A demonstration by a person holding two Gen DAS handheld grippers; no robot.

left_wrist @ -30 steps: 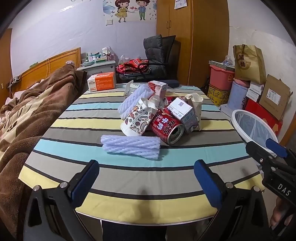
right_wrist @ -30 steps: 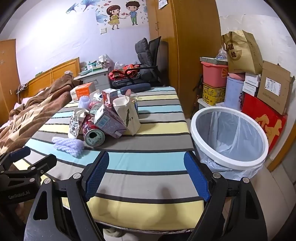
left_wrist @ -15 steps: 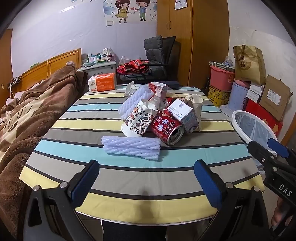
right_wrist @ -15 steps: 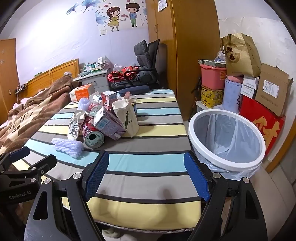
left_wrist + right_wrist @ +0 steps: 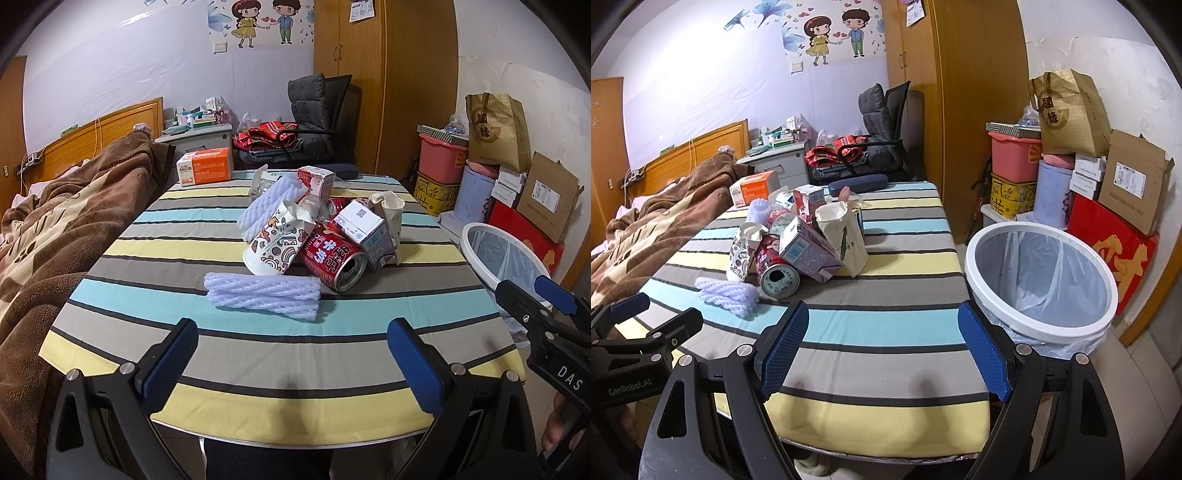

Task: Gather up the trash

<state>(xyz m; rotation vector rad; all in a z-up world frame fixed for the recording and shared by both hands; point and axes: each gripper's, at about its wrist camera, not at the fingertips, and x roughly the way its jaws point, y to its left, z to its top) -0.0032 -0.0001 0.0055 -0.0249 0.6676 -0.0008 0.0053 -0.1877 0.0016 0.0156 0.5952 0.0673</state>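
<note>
A heap of trash lies mid-table: a white foam net sleeve (image 5: 263, 295) nearest me, a patterned paper cup (image 5: 275, 242), a red can (image 5: 332, 260) on its side, a small carton (image 5: 364, 230) and a crumpled paper bag (image 5: 388, 210). The same foam sleeve (image 5: 727, 293), can (image 5: 775, 267) and carton (image 5: 809, 251) show in the right wrist view. My left gripper (image 5: 291, 360) hovers open over the table's near edge, short of the sleeve. My right gripper (image 5: 884, 349) is open, empty, near the table's right front corner beside the white bin (image 5: 1039, 280).
The striped table (image 5: 229, 354) has a bed with a brown blanket (image 5: 66, 229) along its left. An orange box (image 5: 205, 170) sits at the far left corner. Boxes and a paper bag (image 5: 1071, 114) are stacked against the right wall behind the bin. A chair (image 5: 314, 110) stands beyond.
Both grippers stay open with little movement. The right wrist view has drifted slightly, with the bin sitting a little lower and more central than a second ago.
</note>
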